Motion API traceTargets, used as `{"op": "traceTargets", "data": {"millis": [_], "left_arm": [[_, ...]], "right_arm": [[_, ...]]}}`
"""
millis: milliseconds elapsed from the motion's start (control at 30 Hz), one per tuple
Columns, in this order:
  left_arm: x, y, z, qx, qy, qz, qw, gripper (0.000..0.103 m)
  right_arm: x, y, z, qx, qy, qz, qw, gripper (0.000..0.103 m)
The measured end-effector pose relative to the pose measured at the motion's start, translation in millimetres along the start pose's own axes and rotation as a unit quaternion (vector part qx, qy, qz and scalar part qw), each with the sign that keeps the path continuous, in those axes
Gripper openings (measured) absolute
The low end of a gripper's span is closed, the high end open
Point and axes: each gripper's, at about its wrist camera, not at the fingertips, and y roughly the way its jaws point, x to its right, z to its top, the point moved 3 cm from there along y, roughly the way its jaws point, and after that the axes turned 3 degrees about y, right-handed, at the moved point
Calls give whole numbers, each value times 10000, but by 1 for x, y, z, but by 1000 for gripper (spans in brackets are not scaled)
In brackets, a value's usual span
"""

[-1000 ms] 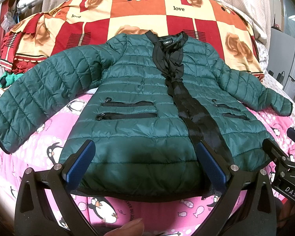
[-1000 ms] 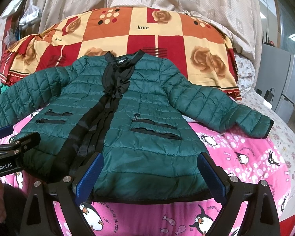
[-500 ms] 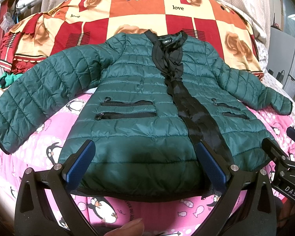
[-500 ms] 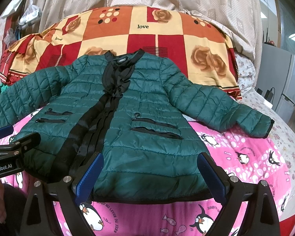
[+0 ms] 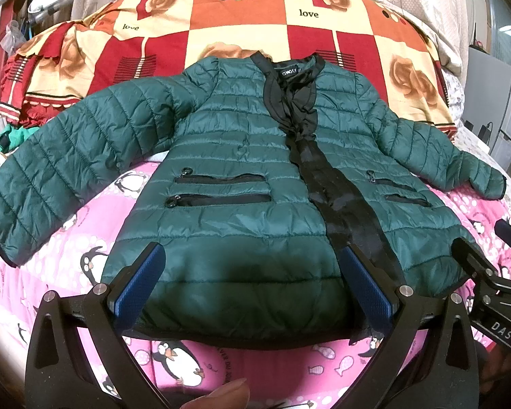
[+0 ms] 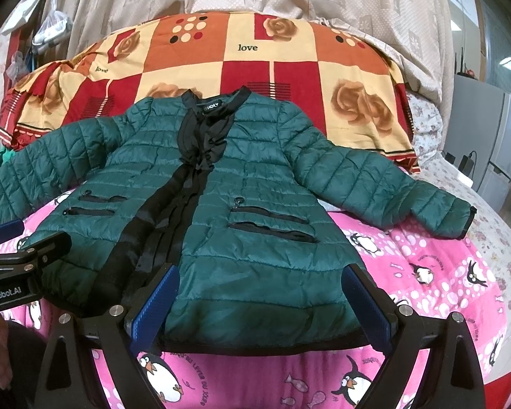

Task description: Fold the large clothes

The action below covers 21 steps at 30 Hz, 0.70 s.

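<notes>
One jacket (image 5: 242, 211) sleeve cut off

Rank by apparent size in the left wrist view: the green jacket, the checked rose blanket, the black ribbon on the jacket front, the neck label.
1. green jacket, though it lies nearer the camera
2. checked rose blanket, partly hidden behind the jacket, so this order is unsure
3. black ribbon
4. neck label
</notes>
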Motion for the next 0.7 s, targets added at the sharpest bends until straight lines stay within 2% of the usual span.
{"op": "traceTargets", "data": {"millis": [133, 700], "left_arm": [[2, 2, -2, -23, -69, -47, 10000, 103], [-9, 3, -5, -197, -230, -139, 9994, 103]], "right_arm": [[-5, 7, -1, -140, -2, 18, 9999, 96], [-7, 9, -2, -212, -2, -32, 9998, 96]]}}
